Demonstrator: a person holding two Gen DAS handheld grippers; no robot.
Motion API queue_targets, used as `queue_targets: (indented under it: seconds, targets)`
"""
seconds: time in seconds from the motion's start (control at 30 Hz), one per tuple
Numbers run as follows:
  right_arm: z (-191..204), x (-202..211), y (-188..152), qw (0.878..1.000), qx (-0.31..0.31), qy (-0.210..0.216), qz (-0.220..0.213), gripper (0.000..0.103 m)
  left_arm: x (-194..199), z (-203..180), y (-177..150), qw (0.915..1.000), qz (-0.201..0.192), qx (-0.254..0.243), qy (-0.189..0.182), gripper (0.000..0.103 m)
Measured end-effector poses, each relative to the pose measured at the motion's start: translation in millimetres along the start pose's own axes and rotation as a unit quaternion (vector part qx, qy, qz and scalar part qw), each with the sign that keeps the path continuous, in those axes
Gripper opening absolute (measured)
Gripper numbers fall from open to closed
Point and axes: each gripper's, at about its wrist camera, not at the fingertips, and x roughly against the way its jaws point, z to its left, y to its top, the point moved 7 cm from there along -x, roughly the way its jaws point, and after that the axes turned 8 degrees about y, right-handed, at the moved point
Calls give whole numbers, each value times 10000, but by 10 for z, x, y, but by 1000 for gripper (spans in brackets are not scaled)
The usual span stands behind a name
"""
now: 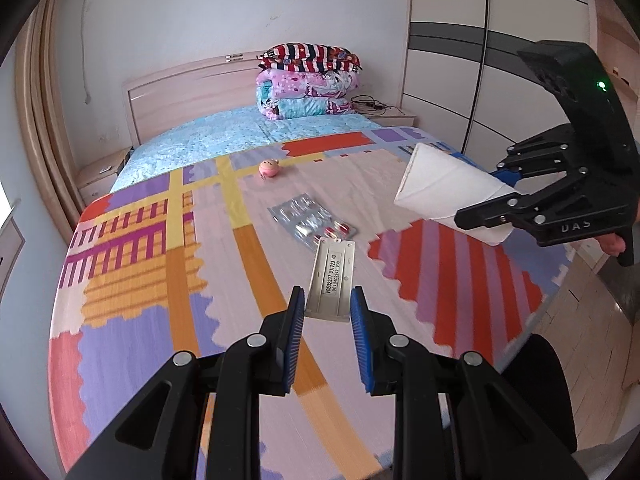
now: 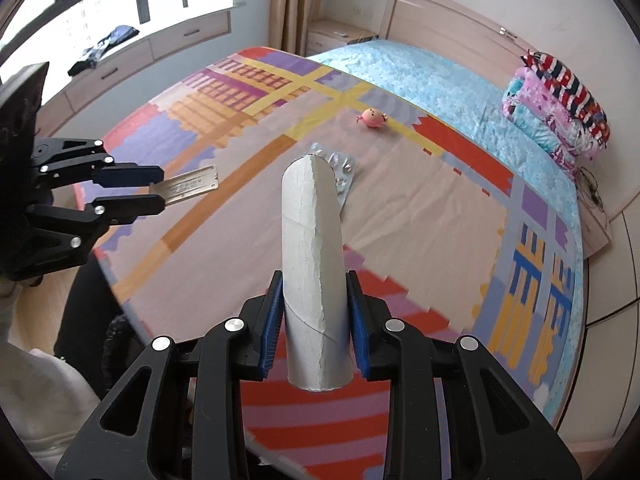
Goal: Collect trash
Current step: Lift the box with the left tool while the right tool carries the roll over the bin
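My left gripper [image 1: 326,300] is shut on a flat grey plastic cover with a printed label [image 1: 332,276], held above the bed; it also shows in the right wrist view [image 2: 192,186] in the left gripper [image 2: 162,192]. My right gripper [image 2: 314,292] is shut on a white cardboard paper-roll tube [image 2: 312,248], held above the bed; the tube [image 1: 448,192] and right gripper [image 1: 490,196] show at the right of the left wrist view. A silver pill blister pack [image 1: 308,220] lies on the bedspread, partly hidden behind the tube [image 2: 340,168].
A small pink toy [image 1: 268,169] lies further up the colourful bedspread [image 1: 160,264]. Folded quilts [image 1: 308,80] are stacked by the headboard. Wardrobe doors [image 1: 480,60] stand on the right. A window with drawers beneath [image 2: 120,8] is beyond the bed.
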Motion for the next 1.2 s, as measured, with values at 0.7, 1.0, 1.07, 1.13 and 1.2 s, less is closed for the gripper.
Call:
queue_targets:
  seconds: [0.7, 1.0, 1.07, 1.13, 1.2]
  targets:
    - [1048, -9, -950, 9931, -411, 907, -614, 30, 547, -425, -926, 9982, 171, 23, -581, 23]
    - [1307, -301, -1265, 9905, -572, 1191, -375, 30, 511, -583, -1431, 9938, 667, 262, -850, 23]
    - [1367, -397, -1365, 9890, -655, 1288, -313, 30, 443, -609, -1550, 9927, 833, 237, -844, 23]
    - [1405, -500, -1439, 9881, -726, 1340, -224, 30, 368, -632, -1675, 9909, 977, 263, -883, 23]
    - [1437, -588, -1506, 9870, -784, 1394, -143, 30, 313, -659, -1767, 9895, 1084, 301, -908, 23]
